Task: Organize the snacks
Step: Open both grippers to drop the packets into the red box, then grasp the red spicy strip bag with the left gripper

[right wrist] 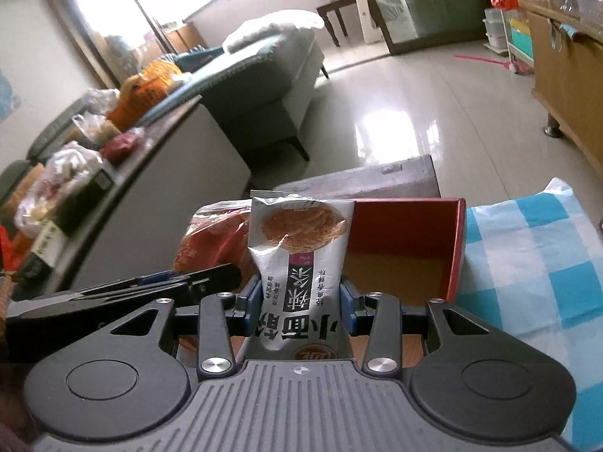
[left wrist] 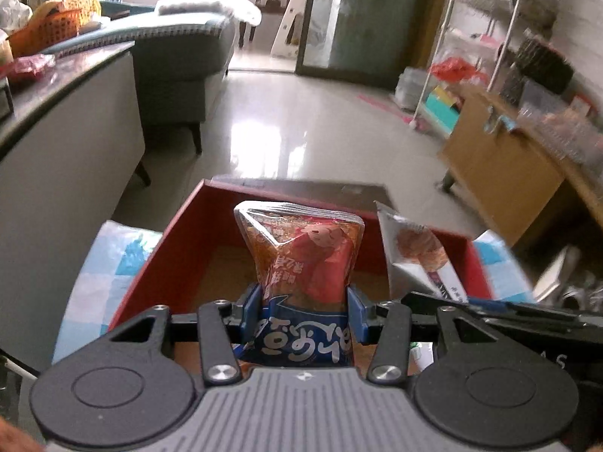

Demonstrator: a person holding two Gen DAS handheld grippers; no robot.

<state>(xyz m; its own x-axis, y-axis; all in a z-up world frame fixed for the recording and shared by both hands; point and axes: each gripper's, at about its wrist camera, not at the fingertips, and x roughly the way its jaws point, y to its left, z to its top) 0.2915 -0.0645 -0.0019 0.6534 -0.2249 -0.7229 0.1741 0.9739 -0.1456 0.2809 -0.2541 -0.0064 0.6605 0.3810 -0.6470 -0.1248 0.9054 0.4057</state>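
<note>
The left gripper (left wrist: 303, 314) is clenching a crinkled red-and-blue plastic snack packet (left wrist: 301, 260) between its blue pads, holding it upright over the open red cardboard box (left wrist: 177, 248). Just beside it, the right gripper (right wrist: 300, 310) is grasping a silver foil noodle-snack packet (right wrist: 297, 260) in the same way above that box. The box is sitting on a blue-and-white checked cloth (right wrist: 527, 260).

Left hand-held gripper (left wrist: 303, 310), right hand-held gripper (right wrist: 299, 303): side by side, angled down, each clamped
</note>
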